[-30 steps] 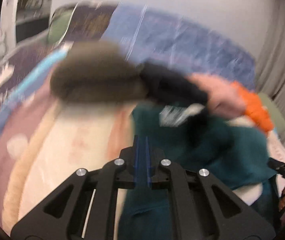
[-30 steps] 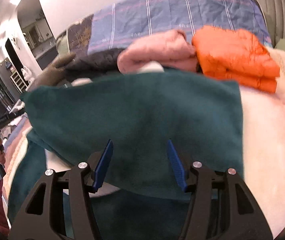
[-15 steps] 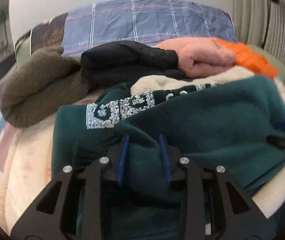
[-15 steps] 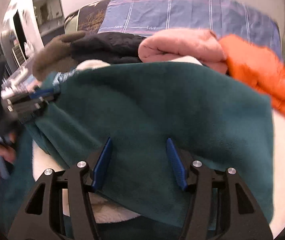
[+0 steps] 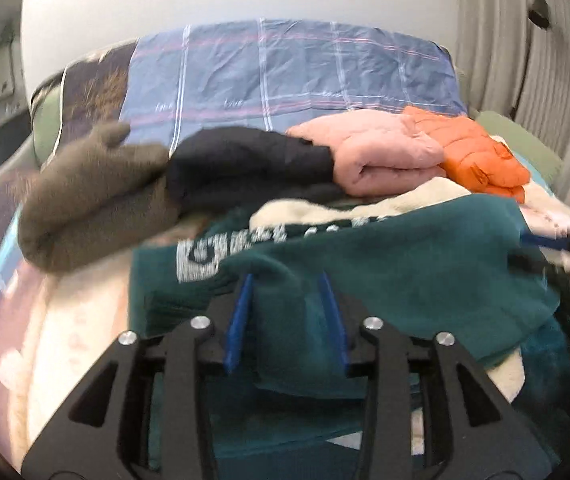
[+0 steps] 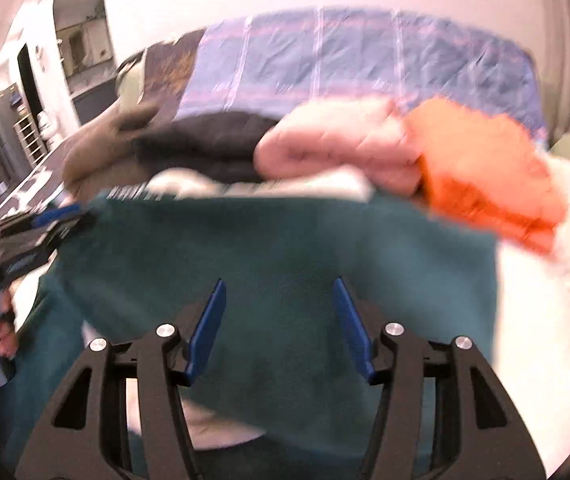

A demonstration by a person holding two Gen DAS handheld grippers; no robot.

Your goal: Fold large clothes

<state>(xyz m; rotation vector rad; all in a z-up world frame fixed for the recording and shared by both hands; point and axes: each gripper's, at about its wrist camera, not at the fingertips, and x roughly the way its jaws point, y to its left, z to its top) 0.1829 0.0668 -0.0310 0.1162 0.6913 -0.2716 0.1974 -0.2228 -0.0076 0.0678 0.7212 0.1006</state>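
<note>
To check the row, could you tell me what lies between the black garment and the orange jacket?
The pink garment, seen in both views.

Fuzzy matt teal fleece [image 5: 425, 272], quilted orange jacket [image 5: 473, 152] (slightly shiny), matt black gripper frame [image 5: 285, 400].

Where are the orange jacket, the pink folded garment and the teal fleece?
orange jacket [image 5: 481, 152], left wrist view, middle of its quilted top.
pink folded garment [image 5: 385, 152], left wrist view, rounded upper fold.
teal fleece [image 6: 285, 252], right wrist view, flat middle ahead of the fingers.
</note>
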